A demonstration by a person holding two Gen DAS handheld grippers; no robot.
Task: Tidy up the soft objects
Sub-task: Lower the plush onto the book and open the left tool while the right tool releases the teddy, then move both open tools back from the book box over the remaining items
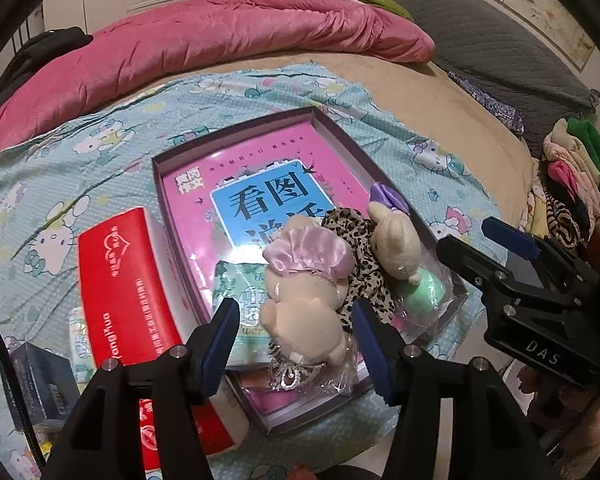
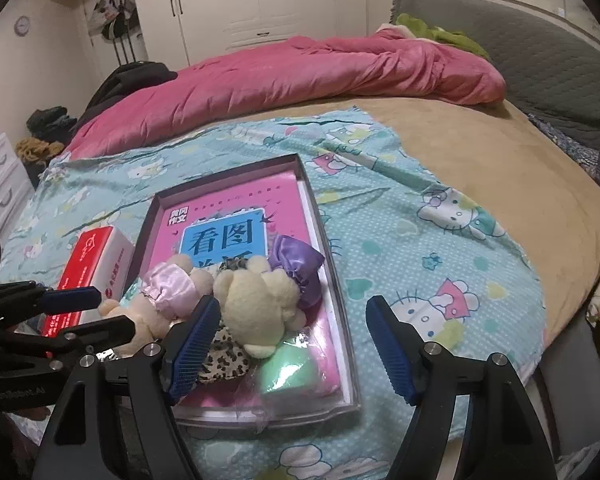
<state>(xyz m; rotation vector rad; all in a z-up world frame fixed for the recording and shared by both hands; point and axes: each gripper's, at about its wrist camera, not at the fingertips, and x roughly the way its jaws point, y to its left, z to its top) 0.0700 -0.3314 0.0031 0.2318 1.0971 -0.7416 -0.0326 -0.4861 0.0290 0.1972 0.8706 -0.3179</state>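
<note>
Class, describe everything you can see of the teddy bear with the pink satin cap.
The teddy bear with the pink satin cap is cream plush, its cap shiny and ruffled. It lies in the shallow box, on the pink book and a green packet, against a second bear in leopard print. The open left gripper straddles it without pressing.

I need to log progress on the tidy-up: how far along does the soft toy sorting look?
Done: two plush bears, one in a pink dress and one with a purple bow, lie in the shallow box on the pink book. In hand: nothing; the left tool and right tool both stand open above them. Left: the folded clothes pile at the bed's edge looks untouched.
</note>
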